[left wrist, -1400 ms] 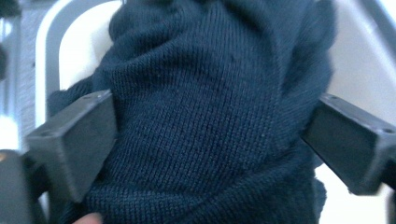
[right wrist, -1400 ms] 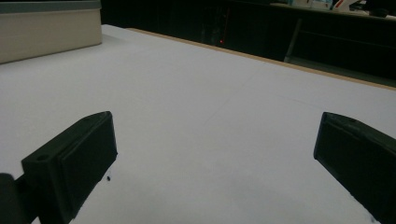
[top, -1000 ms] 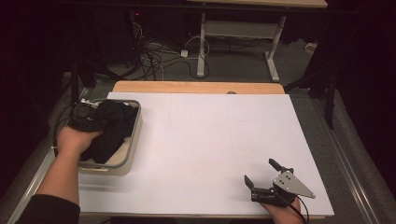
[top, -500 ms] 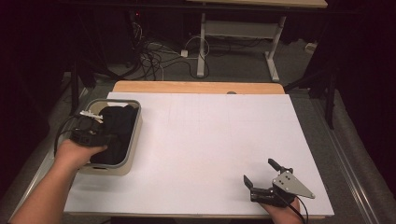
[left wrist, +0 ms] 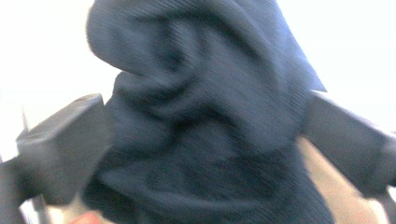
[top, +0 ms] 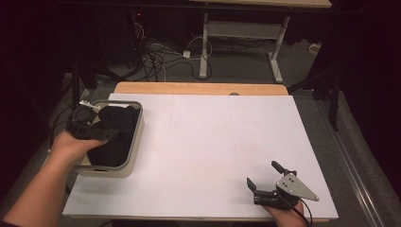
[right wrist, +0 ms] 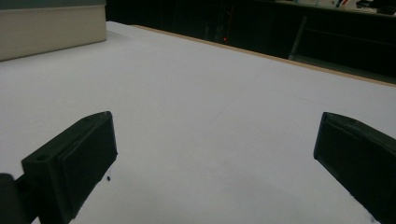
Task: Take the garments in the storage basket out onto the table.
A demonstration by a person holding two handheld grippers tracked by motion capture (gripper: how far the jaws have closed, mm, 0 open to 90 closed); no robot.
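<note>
At left of the frame, the left gripper (top: 101, 132) clamps dark cloth (top: 113, 135) inside a bin (top: 135, 142). Lower right, the right gripper (top: 265, 182) rests spread wide on the table (top: 213, 142).

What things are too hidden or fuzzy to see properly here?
- Bottom of the bin, high view: the dark cloth piled inside covers it.
- Whole shape of the dark cloth, left gripper view: it is blurred and runs off the top and bottom edges.
- Left gripper grip: the cloth sits between its fingers, but motion blur hides whether they pinch it.
- Right hand, high view: cut off by the bottom edge behind the right gripper.
</note>
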